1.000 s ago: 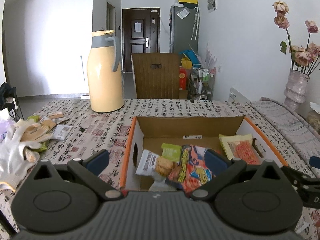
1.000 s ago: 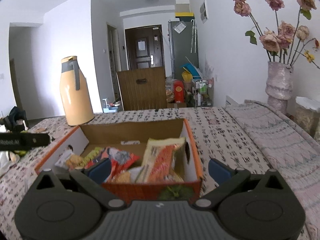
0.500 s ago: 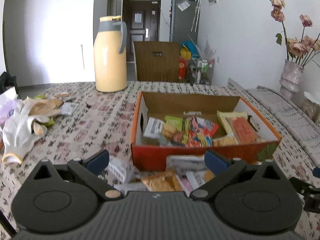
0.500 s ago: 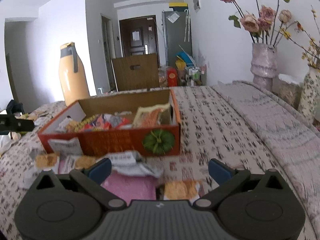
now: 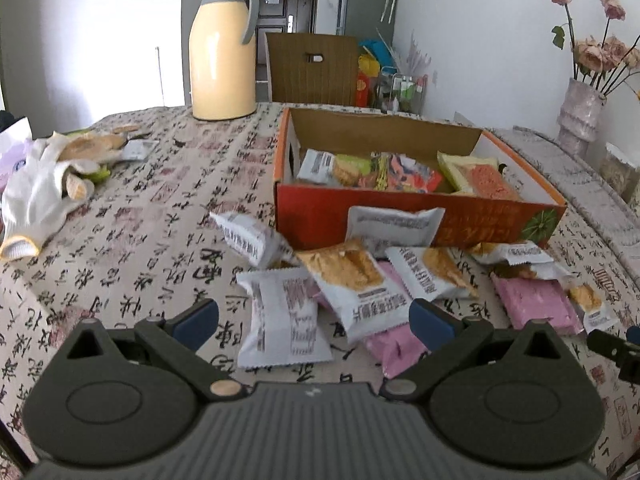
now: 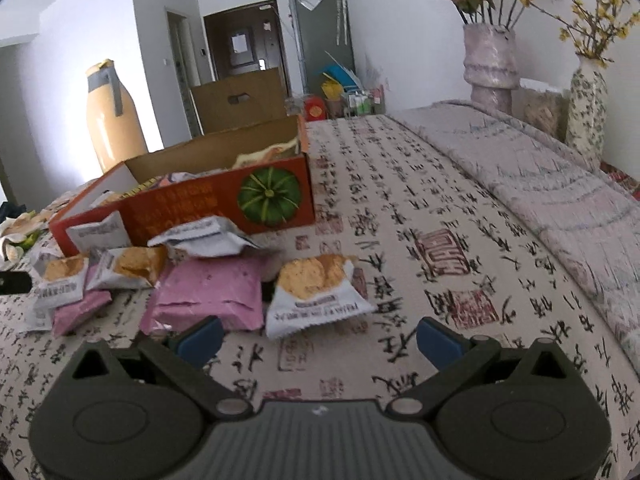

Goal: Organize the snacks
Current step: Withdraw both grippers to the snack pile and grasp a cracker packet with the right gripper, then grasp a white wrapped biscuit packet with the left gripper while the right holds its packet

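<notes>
Snacks, loose lot: small sealed packets heaped on the table just in front of the orange cardboard box (image 5: 416, 222), several overlapping. Counted in the heap: white cracker packets (image 5: 352, 280), pink packets (image 6: 212, 292), one white packet lying text-side up (image 5: 282, 316), one cracker packet lying apart at the right edge of the heap (image 6: 316, 292).

Box contents: a handful of mixed packets (image 5: 400, 176) already inside, with room remaining. Judged progress: begun, well short of done; most of the heap is yet to be moved.

Left gripper (image 5: 314, 320): jaws spread wide, holding nothing, poised above the text-side-up packet. Right gripper (image 6: 318, 338): jaws spread wide, empty, nearest the lone cracker packet.

Surface: tablecloth (image 6: 440, 240) printed with black calligraphy and red seals. On it also: a yellow thermos jug (image 5: 222, 46) beyond the box, white work gloves (image 5: 44, 184) at the left.

Room: vase of dried roses (image 6: 492, 60), chair back, dark door, grey refrigerator.
</notes>
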